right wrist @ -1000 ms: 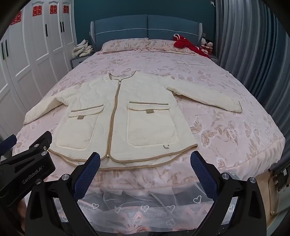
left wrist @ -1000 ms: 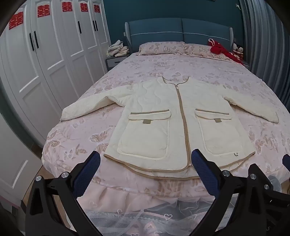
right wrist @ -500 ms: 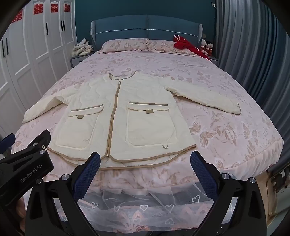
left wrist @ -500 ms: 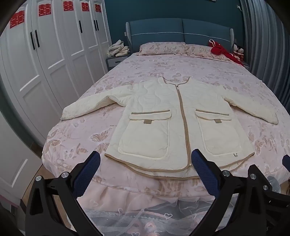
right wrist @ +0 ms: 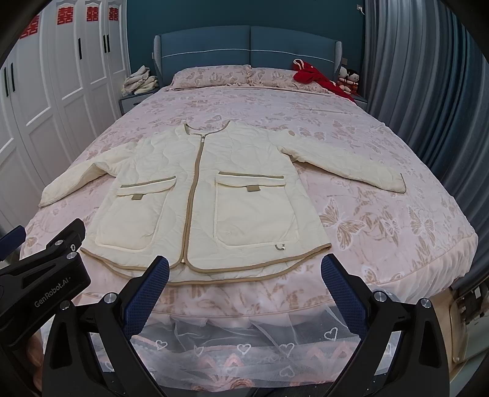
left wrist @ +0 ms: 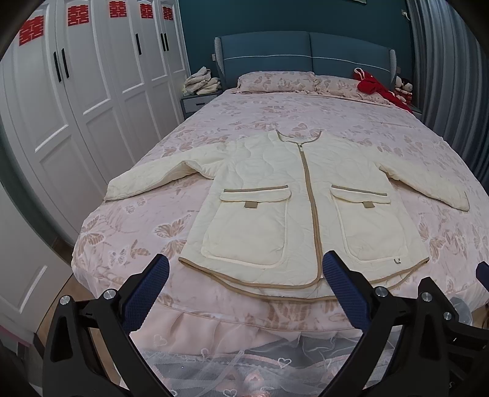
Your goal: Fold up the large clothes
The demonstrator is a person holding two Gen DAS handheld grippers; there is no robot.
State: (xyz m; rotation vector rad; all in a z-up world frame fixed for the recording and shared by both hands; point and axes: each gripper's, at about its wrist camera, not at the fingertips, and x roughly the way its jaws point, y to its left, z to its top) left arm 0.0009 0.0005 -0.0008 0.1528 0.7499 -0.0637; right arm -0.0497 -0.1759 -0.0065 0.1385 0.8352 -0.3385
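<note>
A cream quilted jacket point(left wrist: 275, 195) with tan trim lies flat and face up, zipped, on the pink butterfly-print bed point(left wrist: 305, 113), its hem near the foot edge and both sleeves spread out to the sides. It has two flap pockets, each with a small tan tab; near the hem on one side sits a small metal emblem, too small to read. The left gripper point(left wrist: 244, 276) hangs off the foot of the bed, its blue-padded fingers point(left wrist: 146, 293) spread wide apart and holding nothing. The right gripper point(right wrist: 244, 276) hangs beside it, fingers likewise wide apart and empty. In the right wrist view the left gripper's black body carries white lettering, "GenRobot.AI". Red double-happiness characters point(left wrist: 78, 14) decorate the white wardrobe point(left wrist: 91, 91) doors.
</note>
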